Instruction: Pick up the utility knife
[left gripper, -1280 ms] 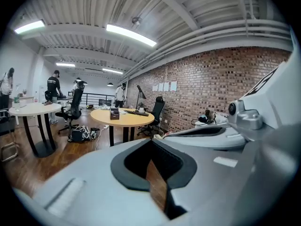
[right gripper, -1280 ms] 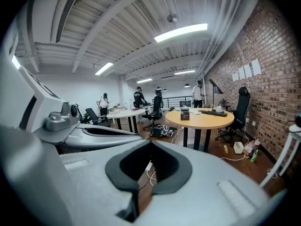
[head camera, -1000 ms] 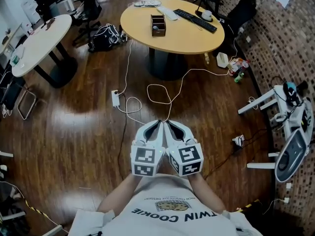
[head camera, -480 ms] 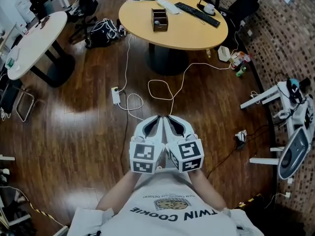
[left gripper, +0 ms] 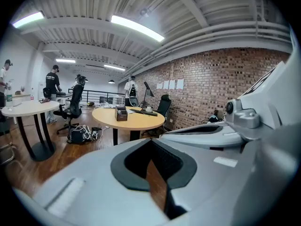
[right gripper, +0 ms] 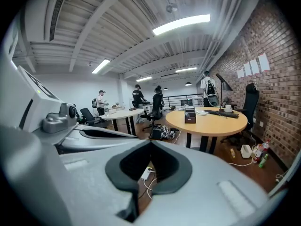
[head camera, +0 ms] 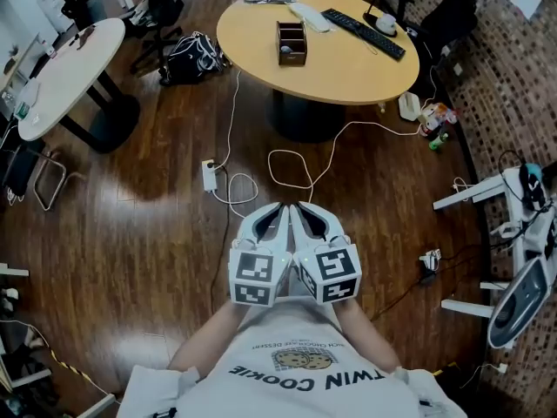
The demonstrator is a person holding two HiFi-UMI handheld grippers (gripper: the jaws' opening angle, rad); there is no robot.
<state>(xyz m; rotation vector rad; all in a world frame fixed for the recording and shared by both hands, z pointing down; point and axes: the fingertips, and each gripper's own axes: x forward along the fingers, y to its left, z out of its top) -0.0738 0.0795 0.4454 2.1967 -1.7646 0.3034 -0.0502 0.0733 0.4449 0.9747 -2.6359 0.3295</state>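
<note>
Sitting on round table (head camera: 348, 64), wooden box (head camera: 292, 43) w/ small white item (head camera: 285, 50), left tool (head camera: 278, 209), right tool (head camera: 302, 207) closed, empty

Glossy wood floor (head camera: 130, 225), seemingly matt tabletop (head camera: 348, 68)

The left gripper (head camera: 277, 209) and right gripper (head camera: 301, 207) are held side by side at chest height, fingers (head camera: 265, 225) closed, empty.

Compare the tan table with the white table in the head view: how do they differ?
The tan table has a wood-coloured top; the white table has a white one. The tan table carries a keyboard and a brown box; the white table holds only a few small items. Both have round tops on dark bases.
</note>
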